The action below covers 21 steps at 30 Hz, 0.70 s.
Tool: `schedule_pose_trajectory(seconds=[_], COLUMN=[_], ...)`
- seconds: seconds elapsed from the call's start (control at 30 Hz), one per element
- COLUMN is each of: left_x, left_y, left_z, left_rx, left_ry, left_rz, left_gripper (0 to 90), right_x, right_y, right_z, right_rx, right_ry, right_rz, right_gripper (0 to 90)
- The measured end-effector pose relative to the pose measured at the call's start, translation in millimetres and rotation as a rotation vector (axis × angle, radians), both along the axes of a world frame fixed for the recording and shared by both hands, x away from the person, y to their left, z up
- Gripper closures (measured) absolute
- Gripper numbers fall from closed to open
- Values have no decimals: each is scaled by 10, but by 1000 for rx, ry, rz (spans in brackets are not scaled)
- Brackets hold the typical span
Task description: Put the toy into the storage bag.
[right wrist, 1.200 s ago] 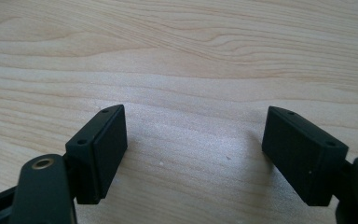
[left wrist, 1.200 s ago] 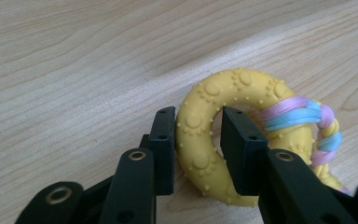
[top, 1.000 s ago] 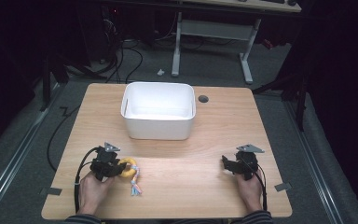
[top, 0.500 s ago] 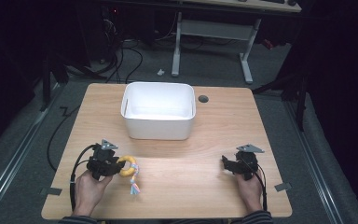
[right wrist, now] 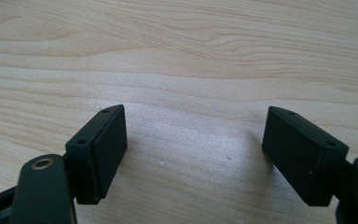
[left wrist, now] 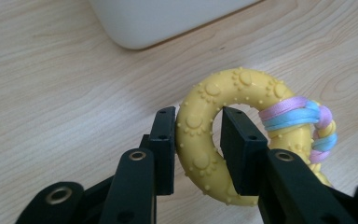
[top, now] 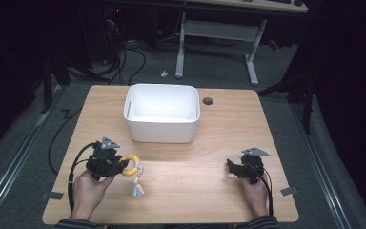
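Now the left gripper (left wrist: 198, 135) is clamped on one side of the yellow ring (left wrist: 214, 140), held near the table's (top: 209, 191) front left, its braided cord (top: 137, 183) dangling, short of the white bin (top: 162, 114); the right gripper (right wrist: 193, 149) rests with jaws wide apart, holding nothing

So we've got three cams. The high view sits above the near edge of the table (top: 209, 191), looking forward and down, far enough back to take in the whole top plus floor beyond. The left gripper view rides low and close, looking along its jaws at the yellow ring toy (left wrist: 223, 140), with the white bin (left wrist: 168, 18) at the top of the frame. We spot both in the high view too. The right gripper view stares down at bare wood from close up
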<state>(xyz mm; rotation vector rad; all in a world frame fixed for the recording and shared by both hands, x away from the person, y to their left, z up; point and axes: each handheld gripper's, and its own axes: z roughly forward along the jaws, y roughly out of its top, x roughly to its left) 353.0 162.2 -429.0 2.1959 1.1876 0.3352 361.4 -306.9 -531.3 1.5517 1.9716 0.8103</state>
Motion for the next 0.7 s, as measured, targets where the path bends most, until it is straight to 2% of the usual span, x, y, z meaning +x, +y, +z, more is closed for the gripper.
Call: schedule_pose_trajectory(seconds=[0.37,0.57,0.7], left_x=[74,114,139], left_y=[1,-8,-44], left_z=[212,382,467], left_rx=[-34,-78,-67], left_ry=[-6,-10,-12], left_rz=[-11,-24,-22], left_gripper=[666,666,666], right_x=[-1,0,-2], right_y=[1,0,2], right_z=[0,0,1], right_rx=[1,0,2], right_ry=[1,0,2], right_rz=[-2,0,-3], right_gripper=[220,220,220])
